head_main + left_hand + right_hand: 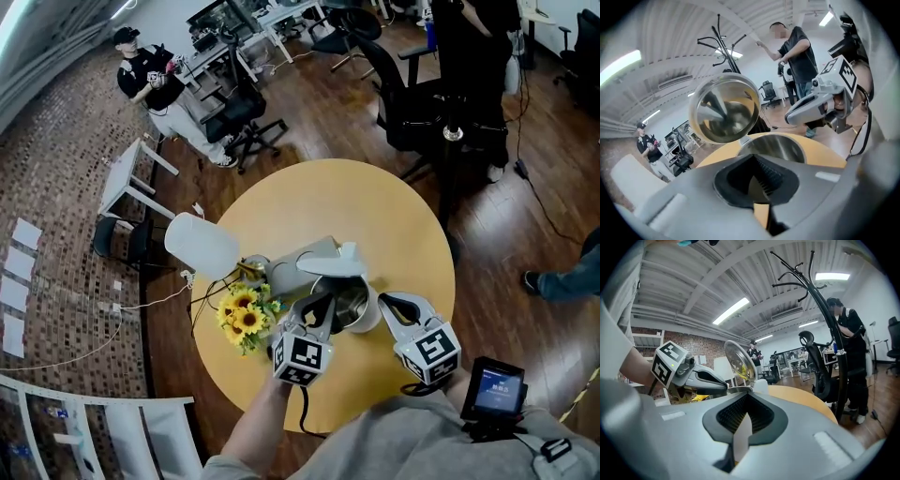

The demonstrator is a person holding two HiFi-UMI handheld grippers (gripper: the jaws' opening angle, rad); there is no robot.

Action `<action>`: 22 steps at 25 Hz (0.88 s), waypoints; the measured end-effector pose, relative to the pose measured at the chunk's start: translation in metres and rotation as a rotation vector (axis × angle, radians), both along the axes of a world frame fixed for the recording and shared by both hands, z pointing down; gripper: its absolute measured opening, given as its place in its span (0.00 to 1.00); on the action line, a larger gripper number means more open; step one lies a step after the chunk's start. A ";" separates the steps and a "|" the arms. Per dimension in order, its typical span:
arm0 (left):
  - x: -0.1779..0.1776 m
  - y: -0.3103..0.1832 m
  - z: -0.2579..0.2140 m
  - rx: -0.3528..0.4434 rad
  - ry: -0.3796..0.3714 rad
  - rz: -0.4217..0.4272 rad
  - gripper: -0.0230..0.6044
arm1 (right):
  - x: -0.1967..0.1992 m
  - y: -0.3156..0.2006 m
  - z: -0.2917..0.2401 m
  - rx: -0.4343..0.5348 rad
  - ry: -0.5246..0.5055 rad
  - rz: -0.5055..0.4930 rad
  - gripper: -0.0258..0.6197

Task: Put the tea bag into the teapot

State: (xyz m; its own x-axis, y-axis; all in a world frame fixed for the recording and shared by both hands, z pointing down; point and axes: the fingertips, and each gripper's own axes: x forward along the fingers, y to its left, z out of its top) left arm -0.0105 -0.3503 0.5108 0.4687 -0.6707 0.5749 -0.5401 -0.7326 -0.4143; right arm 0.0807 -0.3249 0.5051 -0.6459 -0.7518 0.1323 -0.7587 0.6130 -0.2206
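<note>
**Item:** tea bag. White paper strip, prob. the bag or its tag, pinched in R tongs just right of teapot on round worktop; not yet in pot.
**L tongs**: clenched, nothing seen betw. pads, at pot's near-left rim.
**Lid**: tipped up, mouth open.
**Risks:** a nudge to the pot could drop the lid shut; if let go early, bag may snag the rim or land on worktop.
**Nearby:** sunflowers left, grey box far side. L tongs crowd the approach.
</note>
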 end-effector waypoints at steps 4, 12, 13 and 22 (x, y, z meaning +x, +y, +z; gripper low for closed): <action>-0.004 0.005 -0.017 0.036 0.252 -0.057 0.04 | -0.011 0.001 -0.004 0.010 0.025 -0.015 0.05; -0.076 0.070 -0.041 0.017 0.713 -0.133 0.04 | -0.089 0.046 -0.021 0.064 0.084 -0.031 0.05; -0.086 0.080 -0.037 0.013 0.729 -0.133 0.04 | -0.102 0.054 -0.020 0.067 0.086 -0.033 0.05; -0.152 0.139 -0.046 0.012 0.806 -0.088 0.04 | -0.180 0.108 -0.037 0.090 0.126 -0.026 0.05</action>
State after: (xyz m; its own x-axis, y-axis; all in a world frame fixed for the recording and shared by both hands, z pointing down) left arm -0.1623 -0.2117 0.4649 0.6810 -0.7284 0.0758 -0.7314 -0.6714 0.1196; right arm -0.0996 -0.2170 0.4678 -0.6483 -0.7473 0.1459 -0.7601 0.6462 -0.0680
